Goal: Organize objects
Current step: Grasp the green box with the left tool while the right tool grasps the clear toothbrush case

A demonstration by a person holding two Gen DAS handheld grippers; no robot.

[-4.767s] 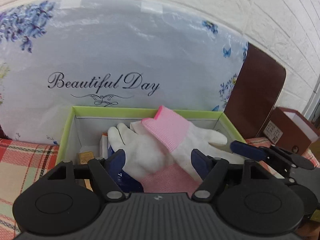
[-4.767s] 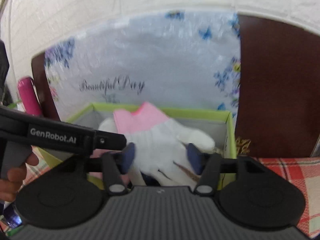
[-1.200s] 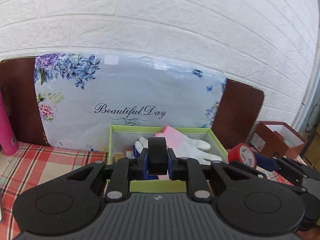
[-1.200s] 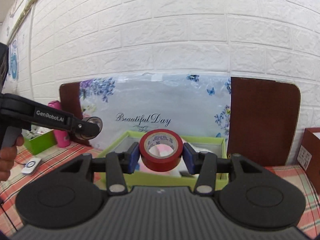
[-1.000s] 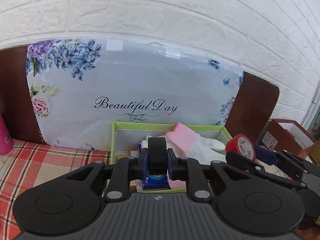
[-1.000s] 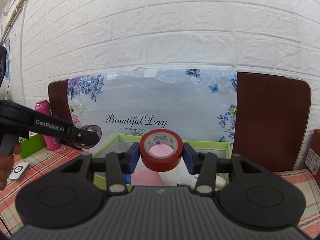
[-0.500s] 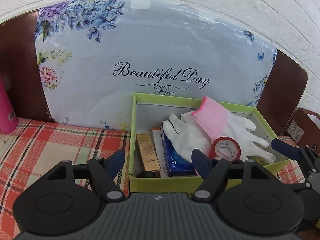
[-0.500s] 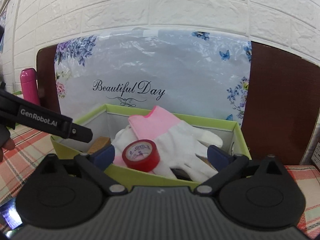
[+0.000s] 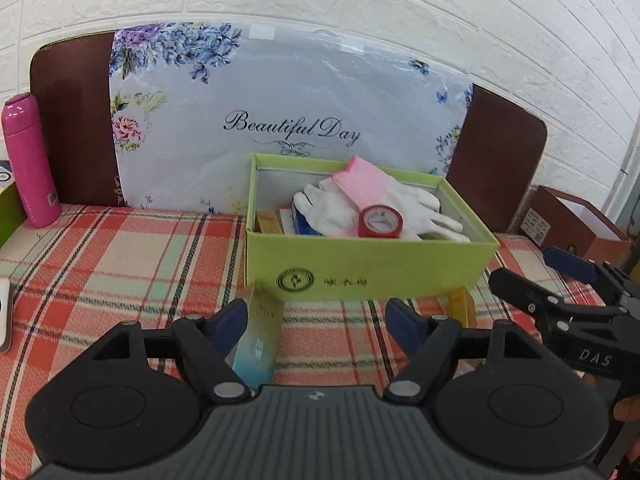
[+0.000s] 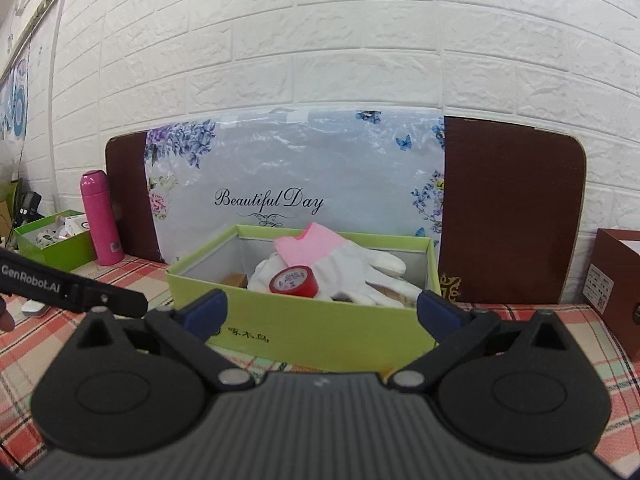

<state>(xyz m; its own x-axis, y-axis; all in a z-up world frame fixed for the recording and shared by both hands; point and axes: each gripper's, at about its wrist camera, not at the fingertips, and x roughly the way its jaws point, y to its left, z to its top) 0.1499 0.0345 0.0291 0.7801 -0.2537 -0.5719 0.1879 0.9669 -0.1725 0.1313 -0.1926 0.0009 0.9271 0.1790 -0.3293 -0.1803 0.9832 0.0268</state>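
Note:
A lime-green box [image 9: 368,264] [image 10: 320,332] stands on the plaid tablecloth. In it lie white gloves with pink cuffs [image 9: 380,196] [image 10: 352,264], a red tape roll [image 9: 380,222] [image 10: 294,280], a gold box [image 9: 269,222] and a blue packet [image 9: 298,216]. My left gripper [image 9: 316,322] is open in front of the box; a gold-and-blue carton [image 9: 258,340] stands by its left finger. A small gold box [image 9: 462,308] lies near the right finger. My right gripper [image 10: 320,312] is open and empty in front of the box.
A floral "Beautiful Day" board [image 9: 288,120] and brown panels lean on the brick wall. A pink bottle [image 9: 30,160] [image 10: 102,218] stands left, next to another green box [image 10: 52,244]. A brown box [image 9: 576,224] [image 10: 616,280] stands right.
Both grippers opened and dropped their tape rolls into the green box, then pulled back from it. The red roll now rests on the gloves; the black roll is out of sight.

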